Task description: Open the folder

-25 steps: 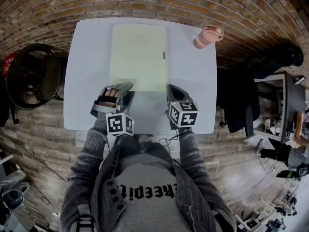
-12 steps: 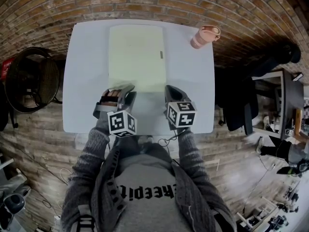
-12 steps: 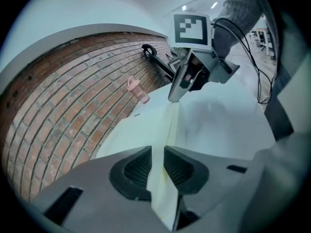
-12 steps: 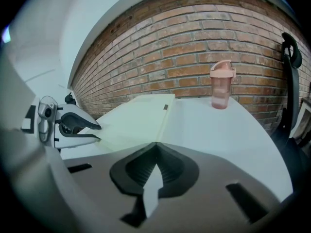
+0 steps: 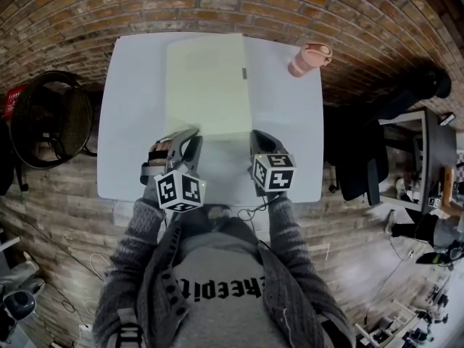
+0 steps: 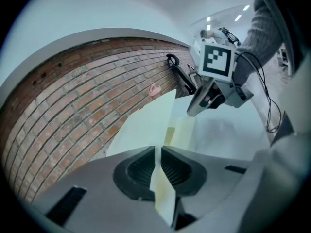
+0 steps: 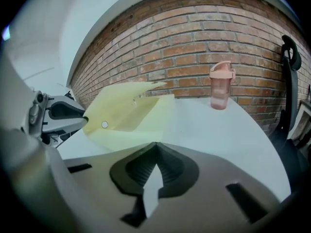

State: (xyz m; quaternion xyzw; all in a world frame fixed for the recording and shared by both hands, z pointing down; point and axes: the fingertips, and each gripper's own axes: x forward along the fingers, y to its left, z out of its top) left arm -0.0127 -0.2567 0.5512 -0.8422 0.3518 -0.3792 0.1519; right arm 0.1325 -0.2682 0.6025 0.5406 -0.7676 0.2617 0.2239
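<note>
The folder (image 5: pixel 209 85) is a pale yellow-green, slightly see-through plastic one. It lies lengthwise on the white worktop (image 5: pixel 290 136), its far short edge close to the worktop's far edge. Its near left corner sits between the jaws of the left gripper (image 6: pixel 156 152), which have just been closing and pinch the top leaf. That leaf curves up off the lower one, so the folder gapes partly open. A small round white snap (image 7: pixel 104 124) shows near the raised corner. The lower leaf lies flat, its near right corner just ahead of the closed jaws of the right gripper (image 7: pixel 155 147).
</note>
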